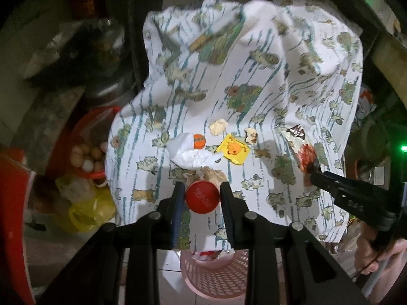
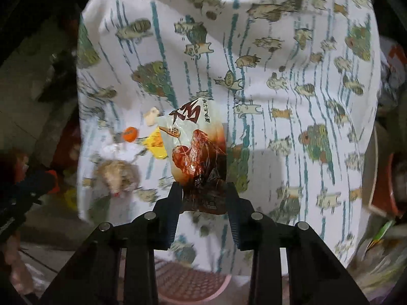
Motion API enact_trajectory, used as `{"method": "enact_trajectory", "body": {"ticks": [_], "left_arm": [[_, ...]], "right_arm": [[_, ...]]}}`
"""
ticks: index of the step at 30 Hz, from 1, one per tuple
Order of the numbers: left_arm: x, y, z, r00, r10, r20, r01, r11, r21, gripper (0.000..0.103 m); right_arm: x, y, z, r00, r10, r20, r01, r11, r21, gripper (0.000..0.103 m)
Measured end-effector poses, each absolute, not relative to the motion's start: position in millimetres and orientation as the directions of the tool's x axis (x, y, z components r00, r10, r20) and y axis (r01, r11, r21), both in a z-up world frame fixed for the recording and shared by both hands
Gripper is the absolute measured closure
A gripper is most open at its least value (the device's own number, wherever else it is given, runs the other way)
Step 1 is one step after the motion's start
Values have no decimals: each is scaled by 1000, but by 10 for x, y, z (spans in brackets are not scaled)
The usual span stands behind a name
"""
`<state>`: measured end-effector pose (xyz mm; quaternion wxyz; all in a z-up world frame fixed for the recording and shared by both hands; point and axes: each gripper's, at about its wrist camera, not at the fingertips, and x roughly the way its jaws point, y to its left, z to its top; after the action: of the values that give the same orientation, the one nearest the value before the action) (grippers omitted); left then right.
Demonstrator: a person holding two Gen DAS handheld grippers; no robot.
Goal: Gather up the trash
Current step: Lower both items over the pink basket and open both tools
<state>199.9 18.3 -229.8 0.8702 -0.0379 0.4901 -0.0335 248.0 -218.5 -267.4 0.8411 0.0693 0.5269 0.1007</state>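
Trash half grabbed: left gripper (image 1: 202, 198) pinches red cap (image 1: 202, 197), right gripper (image 2: 204, 198) clamps wrapper (image 2: 197, 152), both above basket (image 1: 216, 274) for dropping

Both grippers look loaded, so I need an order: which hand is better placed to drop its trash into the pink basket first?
Left, probably: the left gripper holds the red cap almost over the pink basket. The right gripper, holding the snack wrapper, sits farther off.
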Motion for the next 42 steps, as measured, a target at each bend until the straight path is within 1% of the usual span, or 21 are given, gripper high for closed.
{"method": "enact_trajectory", "body": {"ticks": [2, 6, 9, 12, 17, 22, 27, 31, 33, 36, 39, 42], "left_arm": [[1863, 95, -2124, 562, -71, -824, 46, 997, -55, 77], [1571, 23, -1846, 603, -133, -787, 69, 991, -114, 77], [1392, 3, -1795, 617, -136, -775, 52, 990, -131, 77], [1280, -3, -1916, 586, -158, -795, 59, 987, -153, 77], [1256, -4, -2353, 495, -151, -855, 46, 988, -148, 77], [1277, 48, -2697, 389, -191, -901, 38, 981, -191, 77], [1294, 62, -2832, 360, -170, -917, 25, 985, -173, 77], [1328, 53, -2918, 338, -176, -925, 22, 984, -179, 77], [1339, 41, -2990, 322, -170, -931, 24, 985, -172, 77], [1365, 7, -3121, 288, -175, -942, 23, 984, -176, 77], [1364, -23, -3233, 254, -185, -949, 18, 982, -186, 77], [1349, -68, -3343, 217, -192, -957, 24, 981, -191, 77]], "right_arm": [[2327, -2209, -2507, 452, 264, -852, -99, 964, 246, 67], [1981, -2257, -2186, 503, 319, -804, -108, 945, 308, 67], [1704, -2253, -2087, 515, 337, -788, -103, 937, 334, 67], [1533, -2205, -2152, 499, 340, -797, -111, 937, 330, 66], [1417, -2112, -2539, 395, 344, -852, -111, 938, 328, 66], [1309, -1914, -2913, 268, 327, -906, -158, 943, 293, 65], [1144, -1688, -3310, 130, 297, -946, -218, 939, 265, 64], [1082, -1573, -3621, 38, 266, -963, -234, 939, 250, 63], [1092, -1549, -3777, 13, 249, -968, -221, 945, 241, 63], [1163, -1529, -4049, 19, 197, -980, -204, 961, 189, 63], [1223, -1529, -4272, 17, 185, -983, -178, 968, 179, 63], [1289, -1555, -4485, 16, 178, -984, -155, 973, 173, 59]]}}
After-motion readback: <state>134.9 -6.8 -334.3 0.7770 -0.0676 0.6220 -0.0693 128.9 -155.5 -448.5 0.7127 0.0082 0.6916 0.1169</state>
